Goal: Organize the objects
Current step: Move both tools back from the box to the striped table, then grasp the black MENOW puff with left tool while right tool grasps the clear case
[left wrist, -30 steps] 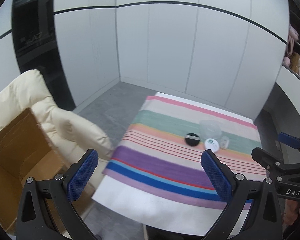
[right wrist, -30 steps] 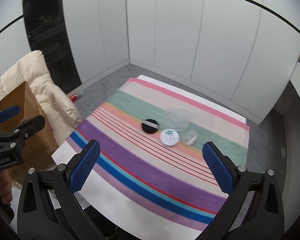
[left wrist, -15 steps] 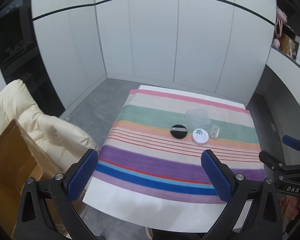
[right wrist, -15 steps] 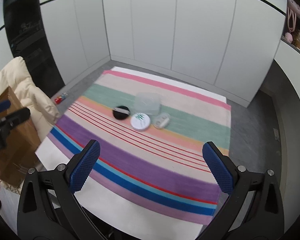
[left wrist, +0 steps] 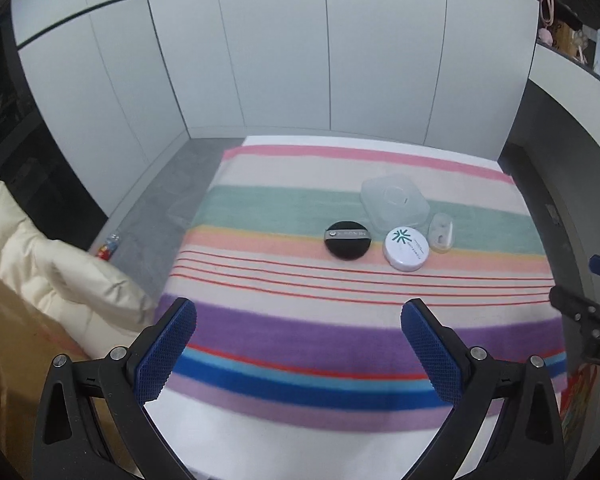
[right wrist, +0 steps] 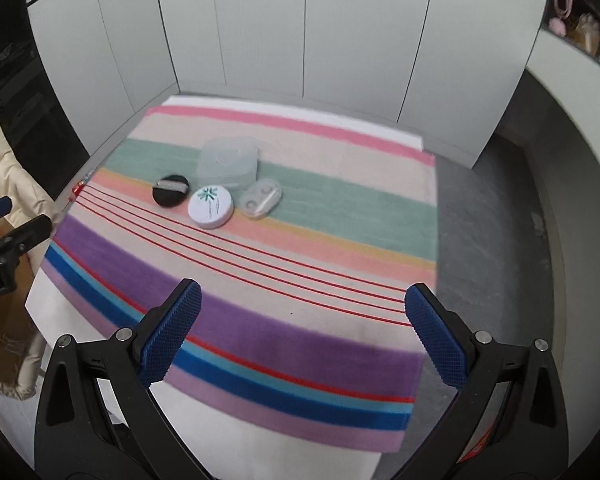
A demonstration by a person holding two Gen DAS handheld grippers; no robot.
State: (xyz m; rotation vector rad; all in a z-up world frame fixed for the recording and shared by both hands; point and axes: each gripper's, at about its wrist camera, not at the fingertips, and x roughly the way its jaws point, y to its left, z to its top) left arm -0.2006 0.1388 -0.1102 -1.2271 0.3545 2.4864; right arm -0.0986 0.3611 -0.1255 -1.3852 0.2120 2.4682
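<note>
On a striped cloth (left wrist: 340, 328) lie a black round puff (left wrist: 348, 239), a white round tin with a green mark (left wrist: 405, 249), a small clear lens case (left wrist: 441, 233) and a clear square box (left wrist: 394, 205). They also show in the right wrist view: the puff (right wrist: 170, 190), the tin (right wrist: 210, 207), the lens case (right wrist: 260, 198) and the box (right wrist: 229, 162). My left gripper (left wrist: 298, 354) is open and empty above the cloth's near edge. My right gripper (right wrist: 302, 334) is open and empty, also well short of the objects.
A cream padded jacket (left wrist: 48, 276) and a cardboard box (left wrist: 8, 360) stand left of the table. White wall panels (left wrist: 300, 48) rise behind it. A shelf with small items (right wrist: 580, 28) is at upper right. Grey floor (right wrist: 496, 248) lies to the right.
Both views have swung right and drawn nearer to the table. The objects now look larger and more central. Both grippers stay open.
</note>
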